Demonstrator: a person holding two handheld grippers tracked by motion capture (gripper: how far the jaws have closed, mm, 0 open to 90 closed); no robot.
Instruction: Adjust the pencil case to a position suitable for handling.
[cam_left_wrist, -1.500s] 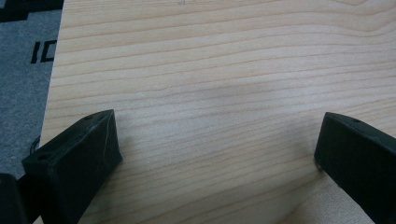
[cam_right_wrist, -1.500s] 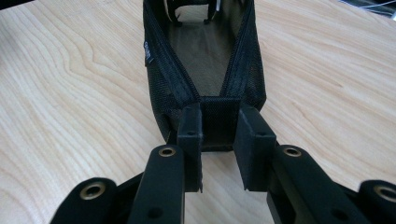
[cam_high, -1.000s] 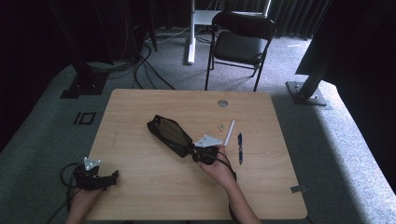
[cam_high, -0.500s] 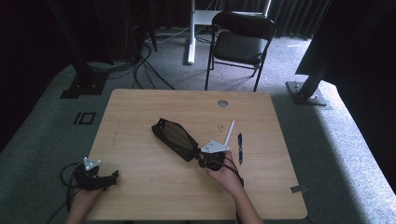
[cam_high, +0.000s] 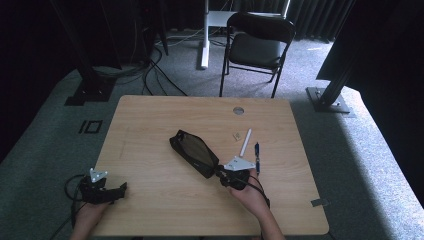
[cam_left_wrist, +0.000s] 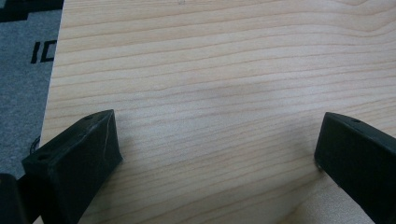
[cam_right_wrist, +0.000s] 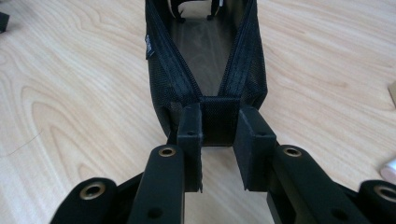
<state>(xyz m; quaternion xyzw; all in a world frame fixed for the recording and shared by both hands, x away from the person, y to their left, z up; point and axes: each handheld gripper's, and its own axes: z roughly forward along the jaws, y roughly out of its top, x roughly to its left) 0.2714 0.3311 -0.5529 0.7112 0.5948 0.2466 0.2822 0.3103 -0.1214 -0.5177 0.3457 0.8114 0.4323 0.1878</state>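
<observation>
A black mesh zip pouch (cam_high: 194, 153) lies unzipped in the middle of the wooden table (cam_high: 150, 120). My right gripper (cam_high: 220, 172) is shut on the fabric tab at the pouch's near end (cam_right_wrist: 217, 122), seen up close between both pads in the right gripper view (cam_right_wrist: 218, 140). A white pen (cam_high: 245, 142) and a blue pen (cam_high: 257, 156) lie just right of the pouch. My left gripper (cam_high: 120, 190) rests at the table's front left corner, open, with bare wood between its fingers (cam_left_wrist: 84, 154).
A small tan block (cam_high: 237, 135) lies beside the white pen. A round grommet hole (cam_high: 238, 110) sits near the table's far edge. A black folding chair (cam_high: 257, 45) stands beyond the table, with cables and stand feet on the carpet around it.
My right gripper has moved toward the table's right front, dragging the pouch with it. The left gripper has stayed where it was.
</observation>
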